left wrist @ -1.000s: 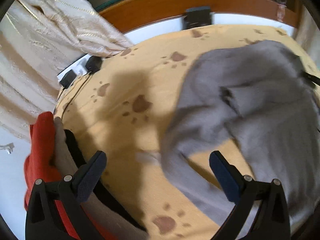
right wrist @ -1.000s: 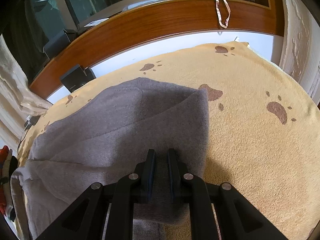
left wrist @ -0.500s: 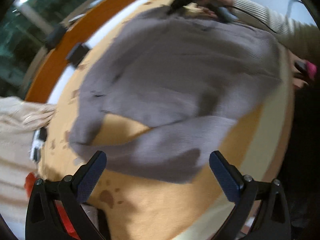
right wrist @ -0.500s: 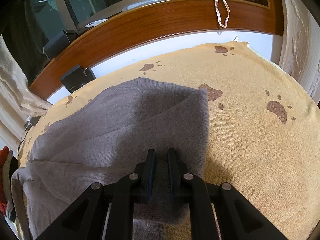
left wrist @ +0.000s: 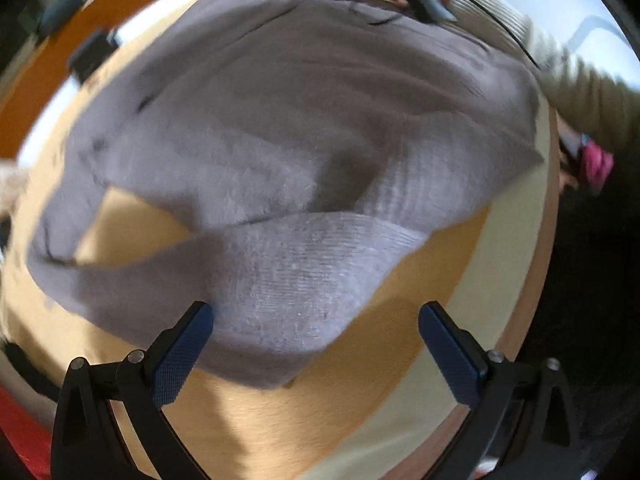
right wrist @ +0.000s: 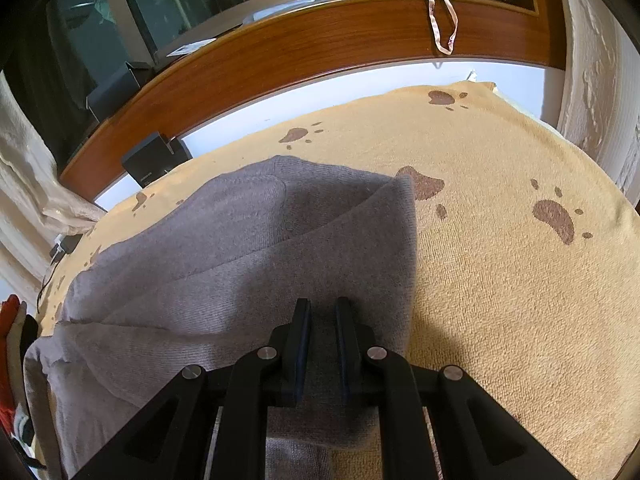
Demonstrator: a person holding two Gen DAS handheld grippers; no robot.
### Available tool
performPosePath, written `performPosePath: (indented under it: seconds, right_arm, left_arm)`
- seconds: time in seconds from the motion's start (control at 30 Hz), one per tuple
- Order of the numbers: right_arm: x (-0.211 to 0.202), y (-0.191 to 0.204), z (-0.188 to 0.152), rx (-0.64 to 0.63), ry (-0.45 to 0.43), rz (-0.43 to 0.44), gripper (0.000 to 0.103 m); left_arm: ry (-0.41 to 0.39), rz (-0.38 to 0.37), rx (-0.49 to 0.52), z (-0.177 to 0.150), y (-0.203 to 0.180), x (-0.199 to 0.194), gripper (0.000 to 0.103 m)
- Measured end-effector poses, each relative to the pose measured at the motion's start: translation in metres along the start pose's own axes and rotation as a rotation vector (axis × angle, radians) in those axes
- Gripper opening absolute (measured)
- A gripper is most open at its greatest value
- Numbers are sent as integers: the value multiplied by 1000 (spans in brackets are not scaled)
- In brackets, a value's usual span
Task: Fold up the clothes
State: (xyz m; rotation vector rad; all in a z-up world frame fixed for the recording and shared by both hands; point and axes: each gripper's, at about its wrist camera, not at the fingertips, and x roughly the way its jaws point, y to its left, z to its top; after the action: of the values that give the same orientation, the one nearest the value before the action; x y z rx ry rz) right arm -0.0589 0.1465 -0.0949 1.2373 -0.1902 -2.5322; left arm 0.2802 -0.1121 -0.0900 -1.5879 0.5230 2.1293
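You are working on a grey sweater (right wrist: 248, 264) spread on a tan blanket (right wrist: 500, 280) with brown paw prints, which is covering the surface in front of a wooden rail (right wrist: 280, 52). Your right gripper (right wrist: 322, 344) is pinching the knit near one edge, its jaws nearly together with a fold of fabric between the pads, so that side is pinned. Your left gripper (left wrist: 316, 354) is pointing steeply down with its jaws standing wide apart and nothing between them.

The relation that matters is in the left wrist view: the sleeve (left wrist: 256, 284) is lying just ahead of the open jaws, its wide rounded end (left wrist: 280, 344) sitting between the two fingertips (left wrist: 188, 340) but closer to the left-hand one. The sleeve's long axis is running across the view, from that end away toward the far left, roughly in line with the gap between the pads. I judge that the left gripper is the nearer one for it, and that the jaws need to drop onto the sleeve end before closing.

The left view is smeared, so whether the pads are touching cloth is not clear. The sweater's lower part is cut off under the right gripper's body. A sleeved arm (left wrist: 580, 92) is crossing the far right corner.
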Motion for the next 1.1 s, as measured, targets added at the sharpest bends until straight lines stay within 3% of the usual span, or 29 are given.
performPosePath:
  seconds: [0.1, 0.23, 0.33, 0.43, 0.57, 0.67, 0.8, 0.83, 0.9, 0.93, 0.97, 1.1]
  right_arm:
    - [0, -1, 0, 0, 0, 1, 13]
    - [1, -2, -1, -1, -1, 1, 13]
    - [1, -2, -1, -1, -1, 1, 13]
    - [1, -3, -1, -2, -1, 1, 13]
    - [1, -4, -1, -2, -1, 0, 13]
    - [1, -4, 0, -3, -1, 0, 13]
    - [1, -4, -1, 1, -2, 4, 13]
    - [1, -4, -1, 3, -2, 5, 13]
    - [1, -4, -1, 5, -2, 7, 13]
    - [1, -4, -1, 7, -2, 8, 13]
    - [1, -4, -1, 8, -3, 9, 13]
    - [1, -4, -2, 13, -3, 14, 13]
  left_arm:
    - [-25, -2, -71, -2, 8, -3, 85]
    - [-52, 7, -162, -5, 16, -14, 20]
    - [-58, 45, -202, -9, 18, -20, 17]
    - [-58, 87, -205, -13, 14, -28, 15]
    - [-53, 200, -208, -22, 26, -53, 14]
    - [-62, 287, -266, -44, 42, -75, 14]
    - [-48, 462, -338, -62, 73, -97, 17]
    - [-36, 496, -360, -69, 80, -100, 23]
    - [3, 562, -410, -80, 97, -97, 44]
    - [18, 576, -450, -87, 106, -95, 60]
    - [12, 562, -490, -94, 112, -94, 67]
    - [-99, 460, -616, -108, 120, -108, 74]
